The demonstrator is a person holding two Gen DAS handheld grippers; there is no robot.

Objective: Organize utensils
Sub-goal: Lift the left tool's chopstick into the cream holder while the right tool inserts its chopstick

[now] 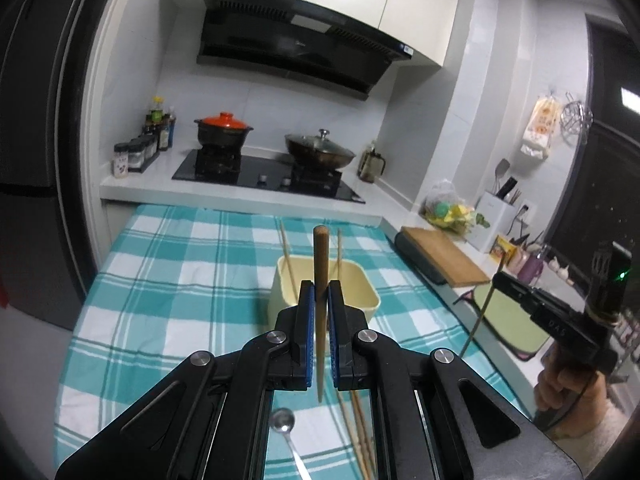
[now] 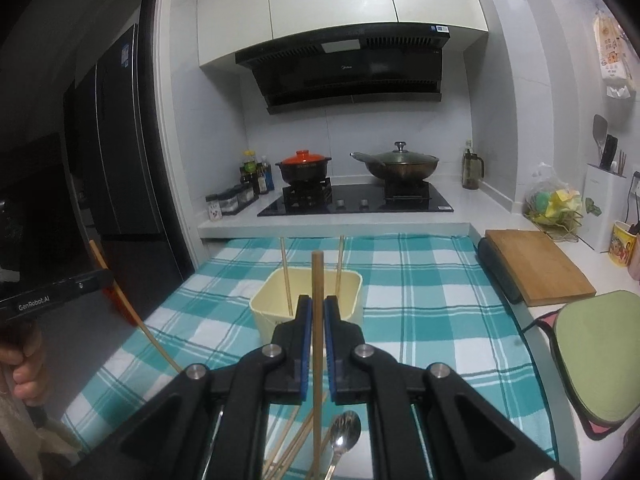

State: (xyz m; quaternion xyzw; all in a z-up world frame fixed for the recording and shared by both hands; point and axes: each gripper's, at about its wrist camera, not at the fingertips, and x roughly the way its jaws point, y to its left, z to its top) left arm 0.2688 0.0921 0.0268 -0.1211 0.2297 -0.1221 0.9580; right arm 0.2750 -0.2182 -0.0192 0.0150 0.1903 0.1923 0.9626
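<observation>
Now we hold one chopstick in each claw above the desk.

Our left claw pinches a chopstick, our right claw another chopstick, both upright before the bin. We judge them light, stiff and smooth, apt to pivot, so a mid-shaft grip suits. More chopsticks and a spoon lie on the cloth below.
</observation>
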